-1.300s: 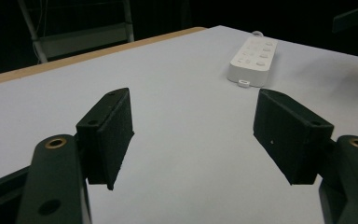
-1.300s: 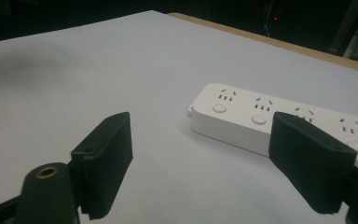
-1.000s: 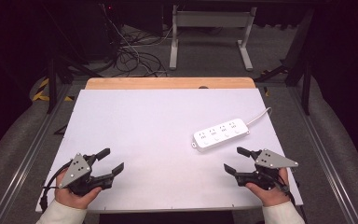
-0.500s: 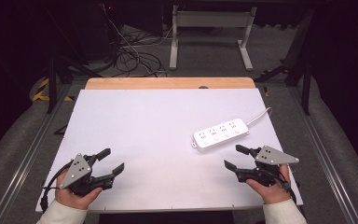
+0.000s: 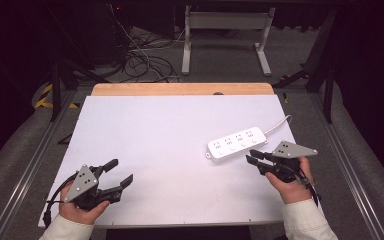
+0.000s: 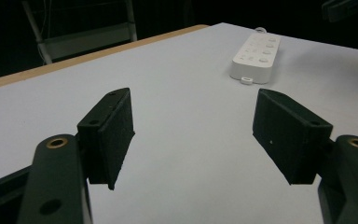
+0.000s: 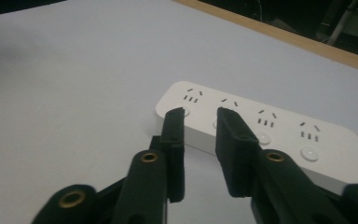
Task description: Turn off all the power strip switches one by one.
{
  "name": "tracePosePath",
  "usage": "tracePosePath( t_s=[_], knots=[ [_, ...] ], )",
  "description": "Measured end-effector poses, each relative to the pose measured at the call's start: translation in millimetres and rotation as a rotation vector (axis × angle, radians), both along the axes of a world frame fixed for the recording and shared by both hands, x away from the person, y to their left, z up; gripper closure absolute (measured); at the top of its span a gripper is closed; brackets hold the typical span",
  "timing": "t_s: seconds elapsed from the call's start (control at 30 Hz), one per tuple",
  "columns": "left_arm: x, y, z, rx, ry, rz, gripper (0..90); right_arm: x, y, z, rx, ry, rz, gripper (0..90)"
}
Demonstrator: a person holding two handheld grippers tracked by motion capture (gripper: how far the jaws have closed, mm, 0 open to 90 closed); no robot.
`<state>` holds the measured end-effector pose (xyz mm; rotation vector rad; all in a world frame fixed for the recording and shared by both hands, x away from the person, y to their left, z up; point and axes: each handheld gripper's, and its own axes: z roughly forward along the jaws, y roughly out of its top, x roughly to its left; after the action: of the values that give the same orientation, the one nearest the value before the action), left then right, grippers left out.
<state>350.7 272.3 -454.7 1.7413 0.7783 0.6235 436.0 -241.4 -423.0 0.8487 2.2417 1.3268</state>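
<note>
Table: white top (image 5: 170,150) with a wooden strip along the far edge; wide bare space across its middle and left.
Room: dark, with tangled cables (image 5: 145,60) and a metal stand (image 5: 225,30) on the floor beyond.
Power strip (image 5: 237,143): lies flat right of centre, well inside the right edge; its cord runs off toward that edge.
Right gripper (image 5: 252,162): just short of the strip, jaws just drawn close together, narrow gap, nothing between them.
Left gripper (image 5: 120,172): near the front edge, jaws wide apart, empty.
Hard to tell: whether the right jaws touch the strip.
</note>
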Motion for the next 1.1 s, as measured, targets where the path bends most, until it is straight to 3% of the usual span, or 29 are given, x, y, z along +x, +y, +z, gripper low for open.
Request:
tracePosePath(
  t_s=[0.17, 0.37, 0.77, 0.97, 1.1],
  knots=[
    [0.1, 0.0, 0.1, 0.004, -0.003, 0.003, 30.1, 14.0, -1.1, 6.6, -0.012, 0.008, -0.045, 90.0],
    [-0.1, 0.0, -0.2, -0.002, 0.001, 0.002, 30.2, 25.9, 0.2, 7.8, -0.023, 0.02, -0.056, 90.0],
    [-0.1, 0.1, -0.2, -0.003, -0.004, 0.003, 30.3, 56.1, -0.1, 5.0, -0.02, 0.086, -0.09, 90.0],
    [0.1, 0.3, -0.2, 0.002, -0.006, 0.001, 30.5, 70.5, -2.6, 0.1, -0.057, 0.113, -0.131, 90.0],
    [0.1, 0.5, 0.0, 0.004, -0.005, -0.002, 30.5, 79.8, -3.3, -8.3, -0.103, 0.164, -0.16, 90.0]
  ],
)
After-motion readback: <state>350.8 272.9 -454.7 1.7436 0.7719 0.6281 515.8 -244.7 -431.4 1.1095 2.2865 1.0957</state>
